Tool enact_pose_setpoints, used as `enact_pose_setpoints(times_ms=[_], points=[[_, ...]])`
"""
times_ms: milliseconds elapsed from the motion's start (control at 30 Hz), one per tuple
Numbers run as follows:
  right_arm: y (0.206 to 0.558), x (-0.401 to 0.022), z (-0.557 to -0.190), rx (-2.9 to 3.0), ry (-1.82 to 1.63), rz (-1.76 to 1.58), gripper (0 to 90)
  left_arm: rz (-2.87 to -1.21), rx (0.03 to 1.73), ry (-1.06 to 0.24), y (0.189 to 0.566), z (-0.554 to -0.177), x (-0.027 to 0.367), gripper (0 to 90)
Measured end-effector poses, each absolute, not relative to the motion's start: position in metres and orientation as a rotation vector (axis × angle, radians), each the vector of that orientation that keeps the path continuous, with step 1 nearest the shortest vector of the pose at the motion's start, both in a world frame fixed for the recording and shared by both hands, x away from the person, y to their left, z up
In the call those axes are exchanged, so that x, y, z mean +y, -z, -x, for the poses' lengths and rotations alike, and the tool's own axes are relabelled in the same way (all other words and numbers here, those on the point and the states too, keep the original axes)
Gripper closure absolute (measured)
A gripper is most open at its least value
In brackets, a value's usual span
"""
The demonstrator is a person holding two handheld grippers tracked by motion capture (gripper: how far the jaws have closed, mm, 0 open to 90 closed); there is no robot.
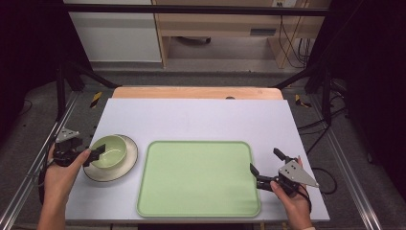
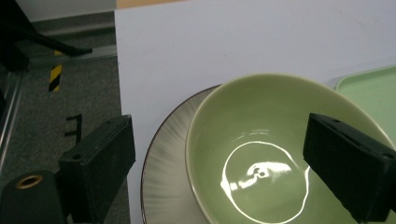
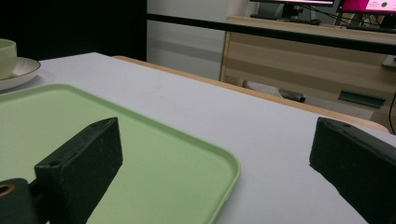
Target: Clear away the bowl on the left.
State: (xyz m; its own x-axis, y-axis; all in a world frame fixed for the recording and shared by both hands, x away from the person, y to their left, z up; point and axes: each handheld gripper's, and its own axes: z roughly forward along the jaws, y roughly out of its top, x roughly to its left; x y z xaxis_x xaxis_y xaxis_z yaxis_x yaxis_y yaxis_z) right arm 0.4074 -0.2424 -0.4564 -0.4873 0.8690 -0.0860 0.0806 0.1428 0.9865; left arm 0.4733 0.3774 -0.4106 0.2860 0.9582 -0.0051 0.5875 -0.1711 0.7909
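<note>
A lab: black frame rig (image 1: 191,9), monitors (image 3: 364,4), cables (image 1: 292,43).

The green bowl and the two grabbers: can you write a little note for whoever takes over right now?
Left gripper: open, jaws either side of the green bowl's near rim, not yet pressing on it.
Right gripper: open, holding nothing, by the right edge of the green tray.
The bowl sits on a plate, left of the tray.
Done: left gripper lined up at the bowl.
Left, probably: close on the rim, lift the bowl.
</note>
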Motion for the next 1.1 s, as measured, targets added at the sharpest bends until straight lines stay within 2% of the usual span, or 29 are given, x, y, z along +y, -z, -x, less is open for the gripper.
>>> enact_pose_setpoints(times_ms=[100, 167, 233, 333, 600, 633, 1100], points=[[0.457, -0.242, -0.407, 1.725, -1.407, -0.913, 2.7, -1.883, 1.424, -0.663, 0.415, -0.474, 0.381, 12.5], [0.457, -0.241, -0.407, 1.727, -1.41, -0.917, 2.7, -1.867, 1.444, -0.668, 0.418, -0.475, 0.381, 19.4], [0.457, -0.24, -0.408, 1.729, -1.408, -0.916, 2.7, -1.878, 1.462, -0.633, 0.422, -0.476, 0.383, 20.1], [0.458, -0.239, -0.408, 1.734, -1.412, -0.909, 2.7, -1.878, 1.472, -0.6, 0.426, -0.477, 0.384, 29.5], [0.457, -0.237, -0.408, 1.742, -1.408, -0.898, 2.7, -1.871, 1.515, -0.558, 0.432, -0.478, 0.388, 43.8], [0.457, -0.237, -0.408, 1.743, -1.407, -0.897, 2.7, -1.86, 1.524, -0.555, 0.433, -0.478, 0.389, 48.3], [0.458, -0.236, -0.407, 1.75, -1.404, -0.9, 2.8, -1.873, 1.549, -0.544, 0.437, -0.48, 0.389, 63.2]])
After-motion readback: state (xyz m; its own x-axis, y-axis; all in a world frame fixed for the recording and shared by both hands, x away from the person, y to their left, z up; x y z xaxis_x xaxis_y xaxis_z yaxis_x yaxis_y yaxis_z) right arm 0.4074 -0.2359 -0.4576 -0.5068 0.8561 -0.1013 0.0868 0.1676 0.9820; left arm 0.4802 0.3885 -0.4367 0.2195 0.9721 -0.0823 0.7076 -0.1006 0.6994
